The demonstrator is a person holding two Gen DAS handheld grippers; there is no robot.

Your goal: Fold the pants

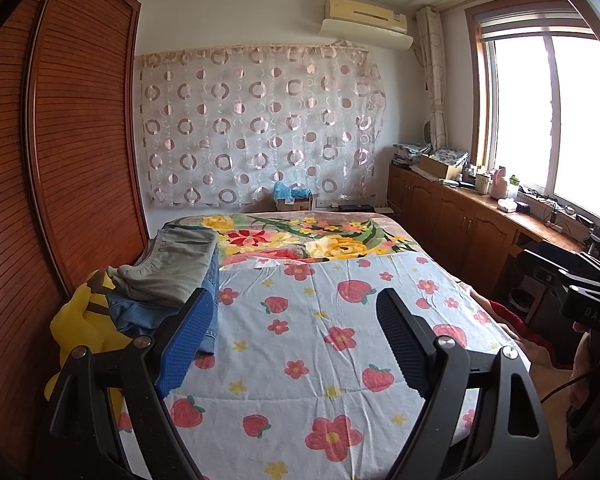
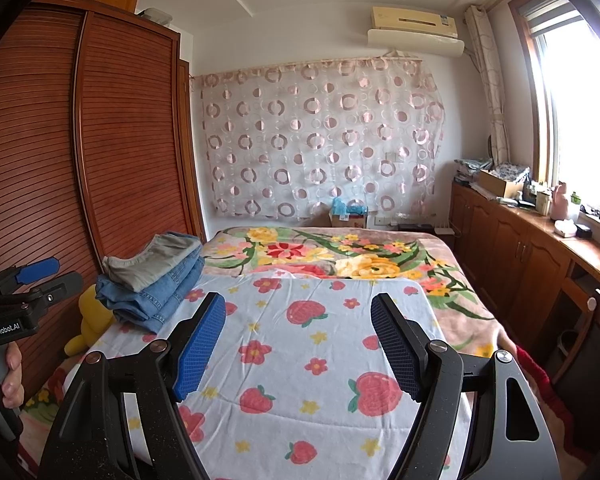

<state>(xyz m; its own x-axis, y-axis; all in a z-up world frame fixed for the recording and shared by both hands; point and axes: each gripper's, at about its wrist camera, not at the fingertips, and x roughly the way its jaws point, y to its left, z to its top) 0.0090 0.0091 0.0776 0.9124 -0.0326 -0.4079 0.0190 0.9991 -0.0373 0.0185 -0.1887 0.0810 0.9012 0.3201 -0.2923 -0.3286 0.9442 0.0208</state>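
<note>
Here, two grippers are hovering over the bed: the left gripper (image 1: 296,344) and the right gripper (image 2: 298,346), each with its fingers standing wide and holding nothing. One stack of folded pants (image 2: 156,284) is lying at ten o'clock near the bed's left edge, grey pair over denim, just beside one yellow plush toy (image 1: 86,320). The strawberry-print sheet (image 2: 300,360) is spreading bare from centre toward three o'clock.

"Where were the pants?"

"Folded in a stack at the bed's left edge: grey-green pants (image 2: 152,262) with an elastic waistband lay on top, and blue jeans (image 2: 152,300) were folded flat beneath, slightly overhanging."
</note>
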